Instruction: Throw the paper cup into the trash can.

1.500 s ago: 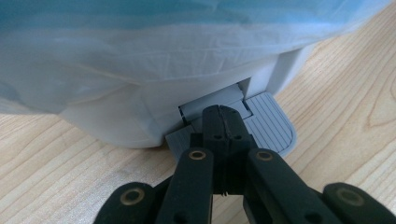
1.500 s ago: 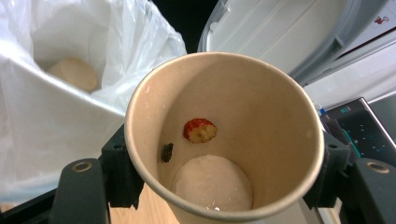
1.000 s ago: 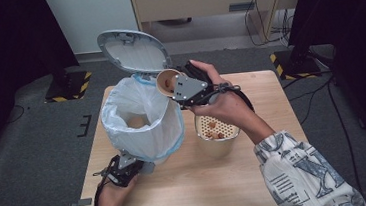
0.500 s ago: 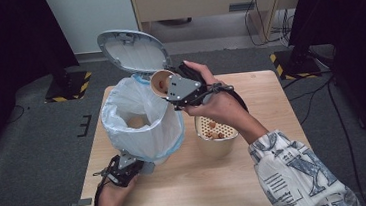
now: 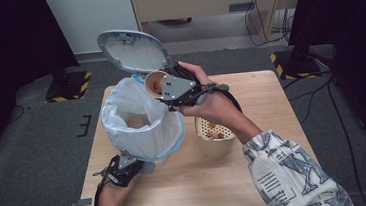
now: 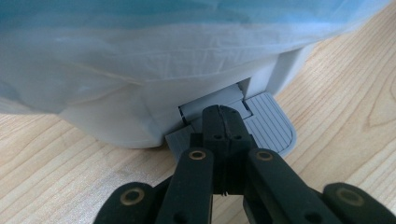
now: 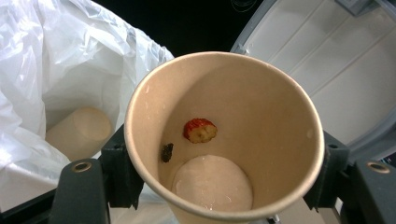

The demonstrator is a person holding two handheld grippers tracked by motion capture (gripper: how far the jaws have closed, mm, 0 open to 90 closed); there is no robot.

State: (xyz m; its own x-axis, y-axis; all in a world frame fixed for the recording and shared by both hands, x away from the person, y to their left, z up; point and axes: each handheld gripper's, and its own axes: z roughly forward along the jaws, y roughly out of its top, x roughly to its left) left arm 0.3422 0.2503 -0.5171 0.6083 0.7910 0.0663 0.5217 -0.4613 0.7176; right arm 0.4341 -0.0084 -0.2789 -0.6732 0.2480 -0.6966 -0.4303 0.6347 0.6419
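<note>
Wooden table (image 5: 277,175) bearing a pedal bin (image 5: 141,132), the landmark here. Paper cup (image 7: 224,135), tipped on its side over the bin's far rim, below the raised lid (image 5: 133,49); a red food scrap (image 7: 201,129) and a dark crumb (image 7: 167,152) cling inside it. Right gripper (image 7: 224,186), jaws clamped on the cup's walls. Left gripper (image 6: 223,122), jaws pressed together, resting on the grey pedal (image 6: 268,128) at the bin's near foot. White liner bag (image 5: 121,106) holding another cup (image 7: 79,133). Second container (image 5: 215,135) of scraps, just right of the bin.
</note>
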